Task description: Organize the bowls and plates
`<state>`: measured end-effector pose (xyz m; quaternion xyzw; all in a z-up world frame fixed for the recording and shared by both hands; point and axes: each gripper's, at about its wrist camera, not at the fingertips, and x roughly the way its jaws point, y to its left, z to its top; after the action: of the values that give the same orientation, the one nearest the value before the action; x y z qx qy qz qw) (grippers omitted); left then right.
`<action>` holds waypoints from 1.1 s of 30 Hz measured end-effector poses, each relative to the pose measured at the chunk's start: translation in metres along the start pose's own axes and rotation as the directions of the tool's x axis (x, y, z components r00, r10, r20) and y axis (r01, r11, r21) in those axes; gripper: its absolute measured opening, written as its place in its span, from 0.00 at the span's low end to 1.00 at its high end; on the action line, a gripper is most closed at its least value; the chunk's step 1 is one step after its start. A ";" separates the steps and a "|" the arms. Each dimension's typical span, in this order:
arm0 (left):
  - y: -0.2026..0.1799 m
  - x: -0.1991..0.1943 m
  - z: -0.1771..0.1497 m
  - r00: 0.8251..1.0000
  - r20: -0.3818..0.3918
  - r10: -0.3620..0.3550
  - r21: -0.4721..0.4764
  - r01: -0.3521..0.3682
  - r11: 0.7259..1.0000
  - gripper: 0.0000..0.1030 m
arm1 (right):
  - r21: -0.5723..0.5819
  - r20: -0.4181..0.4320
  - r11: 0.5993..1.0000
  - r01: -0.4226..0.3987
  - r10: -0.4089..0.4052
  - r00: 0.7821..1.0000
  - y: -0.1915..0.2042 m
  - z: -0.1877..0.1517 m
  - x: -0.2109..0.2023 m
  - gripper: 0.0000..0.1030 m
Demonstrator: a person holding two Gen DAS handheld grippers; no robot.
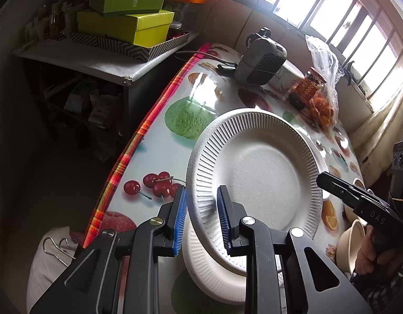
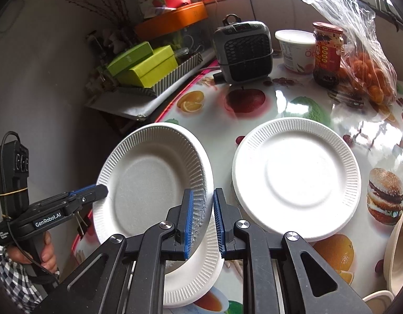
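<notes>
A white ribbed paper plate (image 1: 256,172) is lifted and tilted above a second paper plate (image 1: 214,274) lying on the table. My left gripper (image 1: 201,219) straddles the tilted plate's near rim with blue pads on each side. In the right wrist view the same tilted plate (image 2: 149,180) is held at its right rim between my right gripper's pads (image 2: 203,219), with the left gripper (image 2: 96,191) at its left rim. The lower plate (image 2: 198,269) shows beneath. A third plate (image 2: 295,178) lies flat to the right. The right gripper (image 1: 327,180) touches the plate's far rim.
The fruit-print tablecloth (image 2: 253,120) carries a small grey heater (image 2: 243,52), a white tub (image 2: 295,49), a red-labelled jar (image 2: 327,55) and a bag of oranges (image 2: 371,76). Beige bowls (image 2: 400,248) stand at the right edge. A shelf with green boxes (image 1: 125,23) stands left of the table.
</notes>
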<state>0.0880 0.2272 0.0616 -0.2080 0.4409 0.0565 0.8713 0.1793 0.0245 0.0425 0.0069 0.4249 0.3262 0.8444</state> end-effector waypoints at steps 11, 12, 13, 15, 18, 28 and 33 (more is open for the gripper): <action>-0.002 -0.004 -0.023 1.000 -0.025 -0.005 0.003 0.005 1.000 0.24 | 0.030 -0.007 1.000 -0.009 0.009 1.000 -0.002 -0.025 -0.010 0.15; -0.002 -0.004 -0.025 1.000 -0.027 -0.004 0.002 0.004 1.000 0.24 | 0.028 -0.010 1.000 -0.007 0.007 1.000 -0.002 -0.027 -0.010 0.15; -0.001 -0.004 -0.026 1.000 -0.029 -0.004 0.000 0.004 1.000 0.24 | 0.028 -0.013 1.000 -0.006 0.006 1.000 -0.001 -0.030 -0.010 0.15; -0.001 -0.004 -0.029 0.999 -0.033 -0.003 0.001 0.003 1.000 0.24 | 0.030 -0.018 1.000 -0.001 0.001 1.000 -0.001 -0.033 -0.009 0.15; -0.001 -0.004 -0.032 0.999 -0.039 -0.002 0.001 0.002 1.000 0.24 | 0.036 -0.025 0.999 -0.001 0.002 1.000 -0.002 -0.037 -0.009 0.15; 0.000 0.003 -0.043 0.998 -0.067 0.001 -0.001 -0.001 1.000 0.24 | 0.057 -0.046 0.998 0.001 0.002 0.999 -0.005 -0.049 -0.005 0.16; 0.000 0.007 -0.046 0.997 -0.078 0.005 0.001 -0.005 1.000 0.24 | 0.062 -0.055 0.998 0.006 -0.003 0.999 -0.007 -0.050 -0.003 0.16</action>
<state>0.0581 0.2074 0.0324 -0.2087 0.4752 0.0503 0.8533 0.1457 0.0038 0.0103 0.0231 0.4577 0.3110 0.8326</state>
